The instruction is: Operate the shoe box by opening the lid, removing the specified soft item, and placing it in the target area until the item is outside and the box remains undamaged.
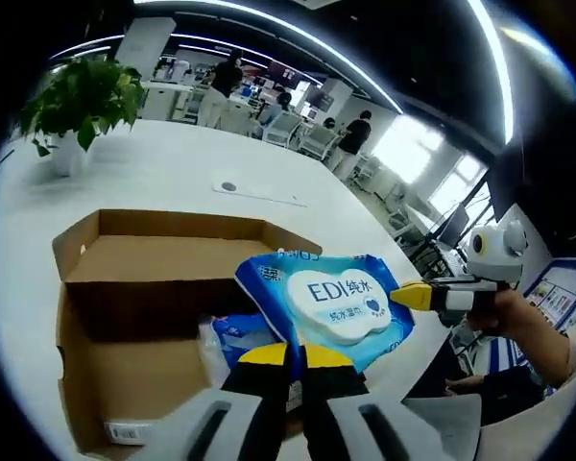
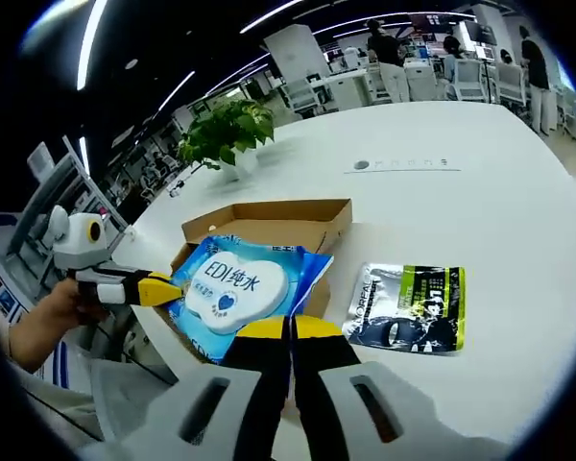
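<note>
A blue pack of wet wipes point(image 1: 334, 305) with a white cloud-shaped label was held lifted above a brown cardboard shoe box point(image 1: 125, 288). The box was seen lying open on the white table point(image 2: 480, 221), flaps spread.

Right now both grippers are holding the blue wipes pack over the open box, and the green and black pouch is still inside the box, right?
Not quite. The green and black pouch lies on the white table beside the cardboard box, as the right gripper view shows. The rest holds: both grippers' jaws pinch the blue wipes pack over the open box.
</note>
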Demonstrator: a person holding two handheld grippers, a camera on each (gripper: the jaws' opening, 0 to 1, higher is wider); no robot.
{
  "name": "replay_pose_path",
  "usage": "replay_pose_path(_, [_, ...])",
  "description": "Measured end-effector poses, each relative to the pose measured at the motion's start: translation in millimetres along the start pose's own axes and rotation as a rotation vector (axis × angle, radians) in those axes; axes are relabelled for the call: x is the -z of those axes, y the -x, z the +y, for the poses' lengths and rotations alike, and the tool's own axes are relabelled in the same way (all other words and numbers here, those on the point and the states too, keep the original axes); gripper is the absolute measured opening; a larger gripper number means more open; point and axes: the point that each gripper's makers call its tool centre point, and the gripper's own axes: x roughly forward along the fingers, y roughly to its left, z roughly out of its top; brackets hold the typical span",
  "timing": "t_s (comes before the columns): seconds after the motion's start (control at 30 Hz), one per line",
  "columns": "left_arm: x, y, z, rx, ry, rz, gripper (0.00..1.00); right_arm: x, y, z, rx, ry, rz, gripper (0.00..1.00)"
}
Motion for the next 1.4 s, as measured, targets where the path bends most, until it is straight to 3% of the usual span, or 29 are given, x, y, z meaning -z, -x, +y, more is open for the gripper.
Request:
replay_pose_path(0.97, [-3.8, -68, -70.3, 0.083, -0.099, 0.024, 0.02, 2.6, 62, -81, 0.114, -0.076, -0.043, 0.00])
replay_pose_path(1.4, [-3.6, -94, -85.0, 0.092, -0.108, 0.039, 0.02, 2.5, 64, -111, 0.148, -0.087, -0.029, 0.00])
